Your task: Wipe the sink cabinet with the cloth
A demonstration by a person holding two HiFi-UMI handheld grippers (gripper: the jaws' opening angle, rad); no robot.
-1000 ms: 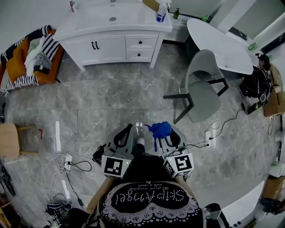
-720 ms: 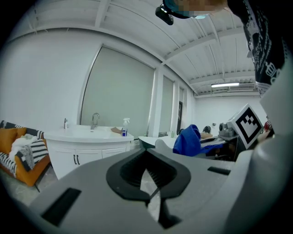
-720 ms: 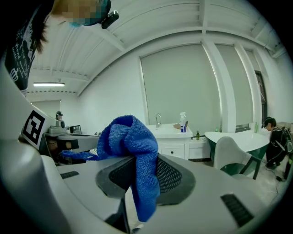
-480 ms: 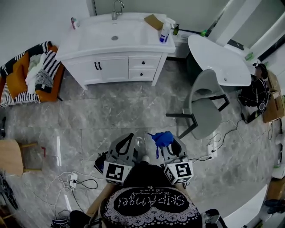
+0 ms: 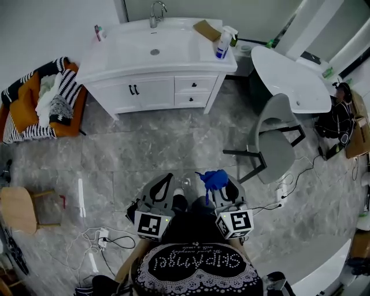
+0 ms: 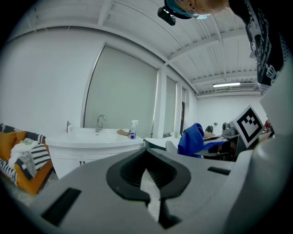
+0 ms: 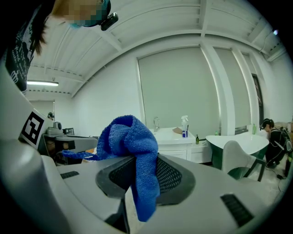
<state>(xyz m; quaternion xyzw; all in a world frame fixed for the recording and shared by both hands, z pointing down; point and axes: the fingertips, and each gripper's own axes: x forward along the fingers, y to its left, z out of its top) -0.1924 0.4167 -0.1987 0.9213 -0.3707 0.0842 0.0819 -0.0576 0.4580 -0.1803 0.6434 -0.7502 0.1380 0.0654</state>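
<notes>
The white sink cabinet [image 5: 155, 69] with a faucet [image 5: 156, 13] stands at the far end of the floor, well ahead of both grippers; it also shows small in the left gripper view [image 6: 94, 141] and right gripper view [image 7: 171, 139]. My right gripper [image 5: 222, 186] is shut on a blue cloth [image 5: 214, 179], which bunches above the jaws and hangs down between them [image 7: 137, 157]. My left gripper [image 5: 163, 186] is shut with nothing in it [image 6: 153, 201]. Both are held close to my body.
A spray bottle [image 5: 222, 43] and a brown cardboard piece [image 5: 206, 29] sit on the counter. A grey chair [image 5: 272, 139] and white round table [image 5: 289, 78] stand at right. A basket of clothes [image 5: 40, 101] lies left. Cables [image 5: 98, 240] trail on the floor.
The view has advanced toward the sink cabinet, which now shows lower and fuller in the head view. Both grippers stay shut, the cloth still held in the right one.
</notes>
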